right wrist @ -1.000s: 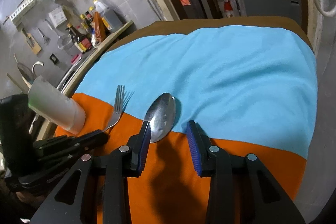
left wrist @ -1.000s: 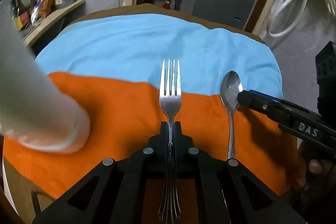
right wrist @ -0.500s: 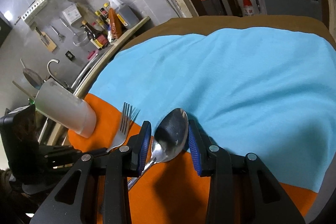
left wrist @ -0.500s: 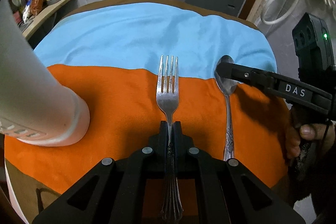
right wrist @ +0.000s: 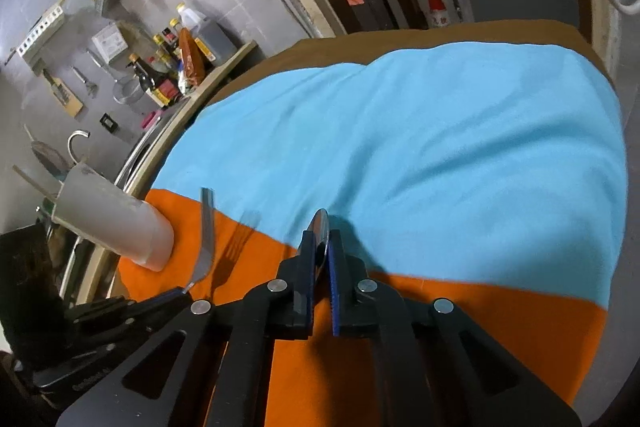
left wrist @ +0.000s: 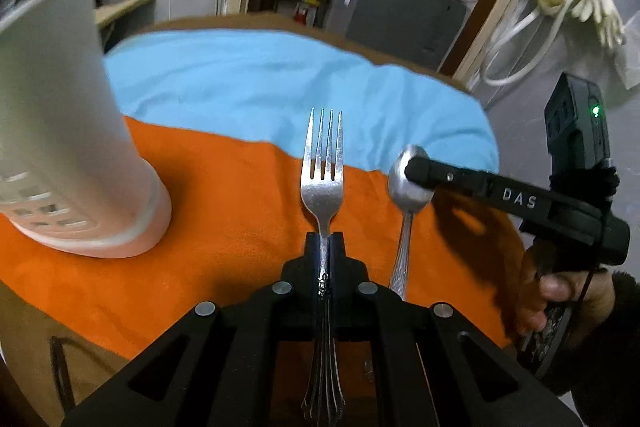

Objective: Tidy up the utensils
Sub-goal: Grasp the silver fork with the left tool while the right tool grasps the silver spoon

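Now, left to right as I see it through my two wrist cameras.

Holder: a white plastic holder stands upright on the orange cloth near the table's left edge, with a pattern of slots low on its wall. I can't see into it from either camera.

Left gripper: my left gripper has its fingers pinched tight on the fork, nothing else between them.

Fork: the fork is gripped at its neck, tines pointing away from me toward the blue cloth. In the right view it stands raised off the orange cloth, with its shadow lying beside it. Its handle runs back under my gripper body.

Spoon: the spoon is just right of the fork, well apart from the holder. Its bowl sits at the seam where orange meets blue, and its handle points back toward me. I can't tell whether it touches the cloth.

Right gripper: my right gripper has its blue-padded fingers closed narrow on the spoon's bowl, which shows edge-on between them. From the left camera it reaches in from the right side, and a hand holds its grip near the table's right edge.

Cloths: orange covers the near part of the table, blue the far part, with brown table edge showing beyond.
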Available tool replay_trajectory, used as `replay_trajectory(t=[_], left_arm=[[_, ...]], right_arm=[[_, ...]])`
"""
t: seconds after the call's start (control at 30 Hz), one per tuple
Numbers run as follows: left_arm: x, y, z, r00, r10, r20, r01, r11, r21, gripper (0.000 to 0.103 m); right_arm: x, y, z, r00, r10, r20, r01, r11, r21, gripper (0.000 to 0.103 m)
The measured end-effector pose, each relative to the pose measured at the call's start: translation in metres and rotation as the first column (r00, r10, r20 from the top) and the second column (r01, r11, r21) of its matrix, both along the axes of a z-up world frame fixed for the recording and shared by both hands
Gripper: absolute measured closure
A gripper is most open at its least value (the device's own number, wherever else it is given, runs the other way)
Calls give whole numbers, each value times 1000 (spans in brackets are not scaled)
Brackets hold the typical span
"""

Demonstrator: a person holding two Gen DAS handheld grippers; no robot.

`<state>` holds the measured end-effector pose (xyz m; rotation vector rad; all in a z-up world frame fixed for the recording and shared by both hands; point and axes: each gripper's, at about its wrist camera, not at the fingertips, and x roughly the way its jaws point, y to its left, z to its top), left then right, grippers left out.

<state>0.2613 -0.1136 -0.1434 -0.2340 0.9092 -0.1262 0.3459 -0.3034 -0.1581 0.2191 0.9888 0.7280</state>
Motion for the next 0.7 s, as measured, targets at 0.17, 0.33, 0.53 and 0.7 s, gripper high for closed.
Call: replay_trajectory(t=[0.17,0.33,0.53,0.7], left_arm=[[-15,1,13,997,5,80,-2,1000,-28,101],[-30,-3,32,980,-9,197,18,999,-41,101],[-42,-5,51,954,-5,299,19,999,-45,101],[-54,-4,67,938,-17,345,34,998,-44,101]], right_arm=[[-18,-12,10,997,-69,41,69,998,13,100],[-45,-18,35,979,-130,156,135,991,-24,100],[-80,-11,64,936,-158,313,184,981,-56,101],[-103,2,84,893,-151,424,199,978,-70,101]])
